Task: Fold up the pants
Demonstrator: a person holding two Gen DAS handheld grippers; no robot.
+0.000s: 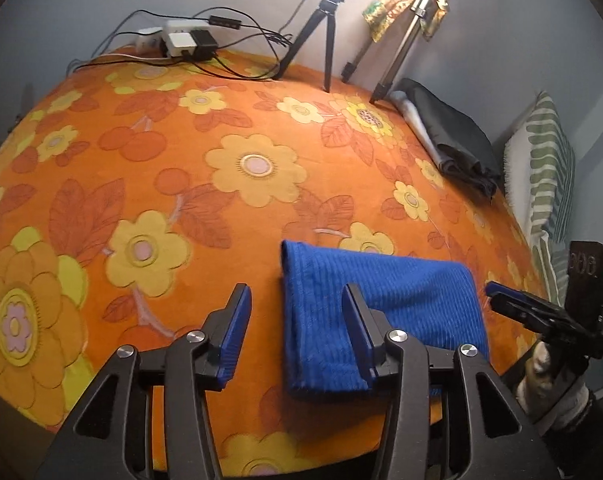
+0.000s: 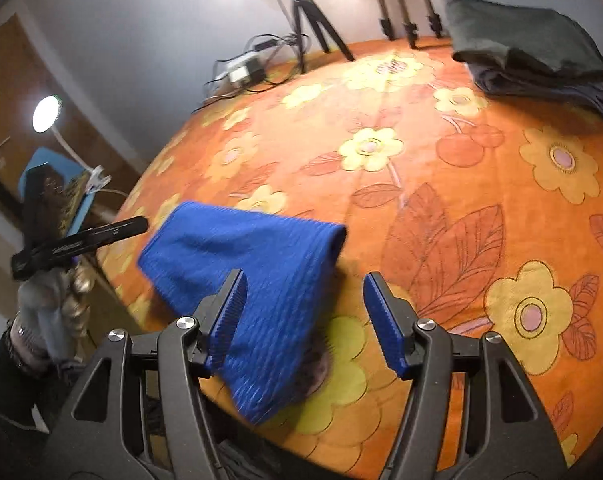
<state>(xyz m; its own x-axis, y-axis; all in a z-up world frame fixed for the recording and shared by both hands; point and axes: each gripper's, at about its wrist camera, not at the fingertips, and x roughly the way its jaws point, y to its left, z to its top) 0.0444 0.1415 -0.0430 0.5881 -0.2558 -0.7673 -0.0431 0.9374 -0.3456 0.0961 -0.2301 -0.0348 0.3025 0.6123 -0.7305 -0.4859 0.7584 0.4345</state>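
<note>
The bed (image 1: 141,168), covered by an orange flowered spread, carries the blue pants (image 1: 381,312), already folded into a compact bundle at its near edge, with a dark folded pile (image 2: 533,52) far behind. The left gripper (image 1: 297,332) and the right gripper (image 2: 303,320) both hover with fingers (image 1: 237,320) wide apart, holding nothing. I judge the bundle could slip off the edge or unfold if a finger catches it while pulling away; no readable writing is visible.

Blue ribbed pants (image 1: 381,312), folded compact, lying flat nr bed's front edge.
</note>
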